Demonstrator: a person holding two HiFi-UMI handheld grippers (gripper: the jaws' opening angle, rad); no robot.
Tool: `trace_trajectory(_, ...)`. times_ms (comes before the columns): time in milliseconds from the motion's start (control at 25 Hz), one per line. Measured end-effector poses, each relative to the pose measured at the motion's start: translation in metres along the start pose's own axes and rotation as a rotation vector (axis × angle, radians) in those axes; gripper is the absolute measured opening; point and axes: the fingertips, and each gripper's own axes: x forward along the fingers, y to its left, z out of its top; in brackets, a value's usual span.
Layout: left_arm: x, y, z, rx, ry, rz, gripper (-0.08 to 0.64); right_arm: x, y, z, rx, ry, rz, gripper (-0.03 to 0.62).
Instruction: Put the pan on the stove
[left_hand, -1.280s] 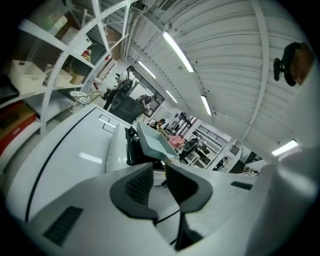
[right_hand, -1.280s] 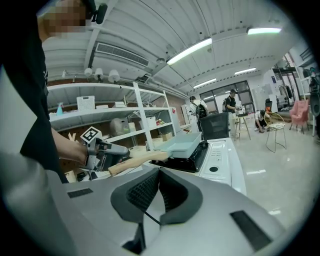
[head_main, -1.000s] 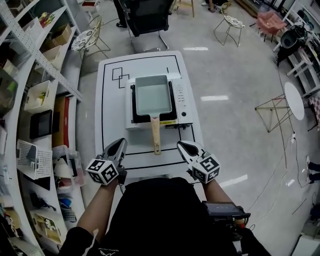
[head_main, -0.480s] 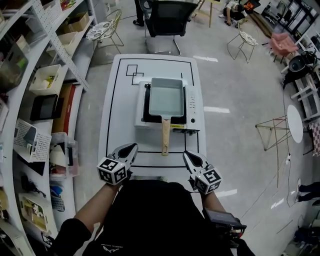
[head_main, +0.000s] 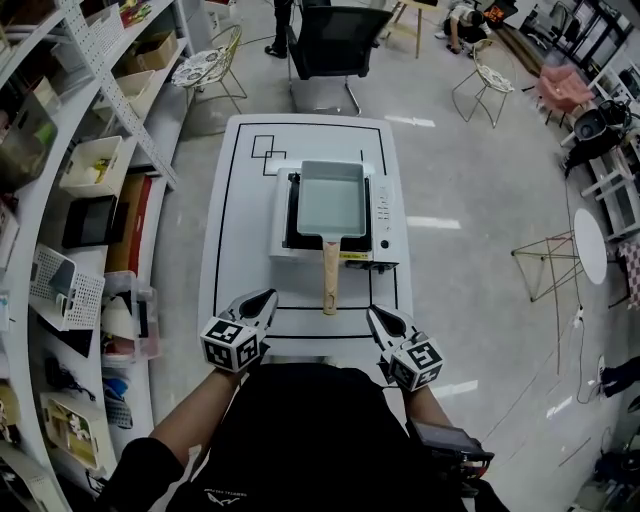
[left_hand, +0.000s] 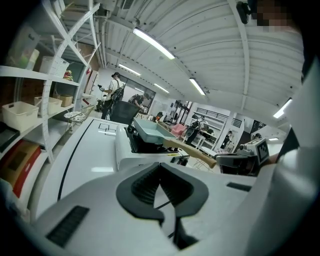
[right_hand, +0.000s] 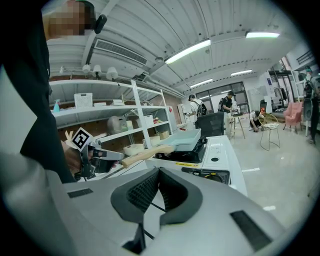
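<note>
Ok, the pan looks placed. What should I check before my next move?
1. Pan seated on the stove: ok.
2. Pan sitting level: ok, as far as both gripper views show.
3. Wooden handle points toward the person, out over the table, touched by neither gripper: ok.
4. Left gripper shut, empty, apart from the handle: ok.
5. Right gripper shut, empty, apart from the handle: ok.
6. Stove lit or off: cannot tell.

White shelving (head_main: 125, 100) lines the glossy grey floor (head_main: 470, 170).
</note>
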Motion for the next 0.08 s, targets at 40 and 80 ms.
trace_trajectory(40,0.0007,0.0005,-0.0023,0.001,0.002,0.005,0.009,-0.0004,-0.0006,-0.0005,0.001,0.001,0.002,0.025)
trace_trajectory(80,0.0014,0.0010,-0.0047,0.003,0.004,0.011,0.009,-0.0009,-0.0012,-0.0012,0.001,0.002,0.004,0.025)
